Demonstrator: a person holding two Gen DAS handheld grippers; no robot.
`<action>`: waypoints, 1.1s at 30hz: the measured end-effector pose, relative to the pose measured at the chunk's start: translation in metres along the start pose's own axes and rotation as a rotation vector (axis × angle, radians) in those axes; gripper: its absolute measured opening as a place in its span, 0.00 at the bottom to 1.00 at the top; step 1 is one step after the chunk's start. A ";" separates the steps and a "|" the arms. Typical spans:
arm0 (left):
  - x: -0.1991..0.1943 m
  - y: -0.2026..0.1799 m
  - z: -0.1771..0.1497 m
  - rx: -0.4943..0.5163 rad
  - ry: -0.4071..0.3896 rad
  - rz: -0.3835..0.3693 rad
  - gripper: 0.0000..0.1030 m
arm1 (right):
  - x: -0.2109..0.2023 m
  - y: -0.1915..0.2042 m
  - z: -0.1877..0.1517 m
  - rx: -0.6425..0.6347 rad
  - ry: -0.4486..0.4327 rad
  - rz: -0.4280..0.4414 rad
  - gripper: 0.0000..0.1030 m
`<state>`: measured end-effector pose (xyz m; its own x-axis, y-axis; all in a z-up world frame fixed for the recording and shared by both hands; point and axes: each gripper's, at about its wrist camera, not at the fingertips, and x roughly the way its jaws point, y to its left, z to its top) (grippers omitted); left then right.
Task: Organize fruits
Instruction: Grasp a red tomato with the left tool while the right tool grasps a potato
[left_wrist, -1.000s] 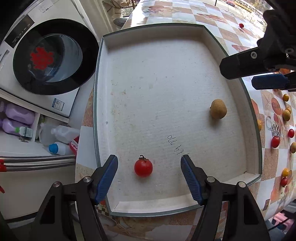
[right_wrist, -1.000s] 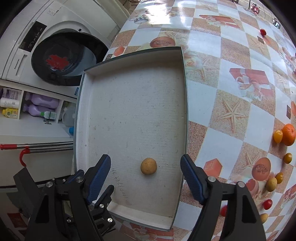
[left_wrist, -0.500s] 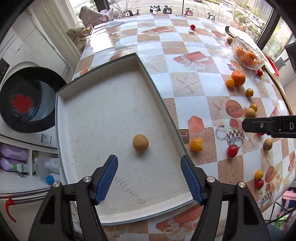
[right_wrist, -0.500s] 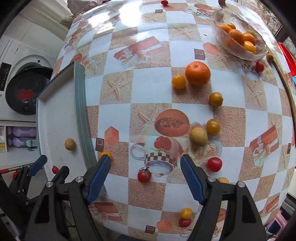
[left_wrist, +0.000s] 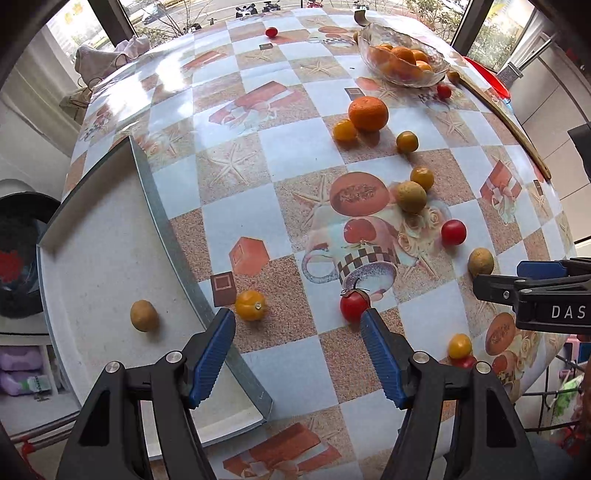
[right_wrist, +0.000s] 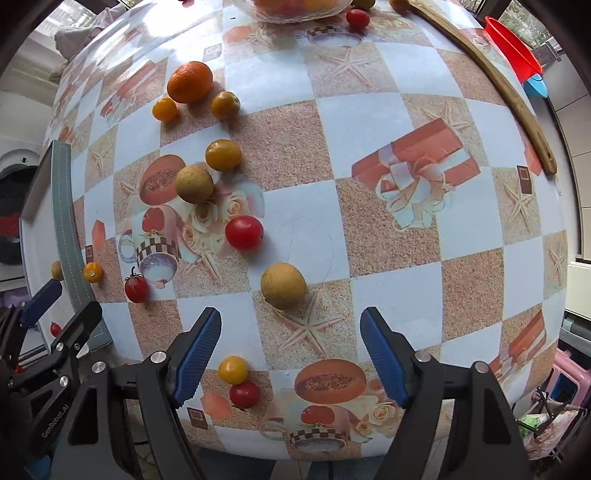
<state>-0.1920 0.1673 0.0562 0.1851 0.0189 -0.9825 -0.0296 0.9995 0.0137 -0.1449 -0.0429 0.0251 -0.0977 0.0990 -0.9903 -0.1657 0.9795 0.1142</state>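
My left gripper (left_wrist: 299, 332) is open and empty above the table, just right of the grey tray (left_wrist: 155, 206). A tan fruit (left_wrist: 144, 315) lies in the tray. A small yellow tomato (left_wrist: 250, 305) and a red stemmed tomato (left_wrist: 354, 305) lie just ahead of its fingers. My right gripper (right_wrist: 291, 339) is open and empty, with a tan round fruit (right_wrist: 283, 285) just ahead between its fingers. A red tomato (right_wrist: 244, 232) lies farther on. The right gripper also shows in the left wrist view (left_wrist: 532, 284).
Several loose fruits lie on the checkered tablecloth: a big orange (left_wrist: 368, 113), small yellow ones (left_wrist: 407, 141), another tan fruit (right_wrist: 194, 184). A glass bowl of oranges (left_wrist: 402, 62) stands at the far side. A yellow and a red tomato (right_wrist: 238, 382) lie near the front edge.
Both grippers have swung right, from over the tray to over the table and its loose fruits. Both stay open and empty. The red tomato and tan fruit stay in the tray.
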 end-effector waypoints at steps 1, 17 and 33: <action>0.004 -0.003 0.000 0.006 0.007 -0.002 0.70 | 0.001 -0.002 0.000 0.001 0.003 0.000 0.78; 0.042 -0.029 0.003 0.034 0.082 0.000 0.70 | 0.033 0.014 0.018 -0.061 0.004 -0.037 0.78; 0.039 -0.036 0.012 0.064 0.066 -0.048 0.21 | 0.021 0.030 0.029 -0.091 -0.011 -0.072 0.27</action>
<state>-0.1716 0.1321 0.0195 0.1200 -0.0288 -0.9924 0.0406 0.9989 -0.0241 -0.1230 -0.0065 0.0049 -0.0715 0.0316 -0.9969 -0.2603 0.9643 0.0493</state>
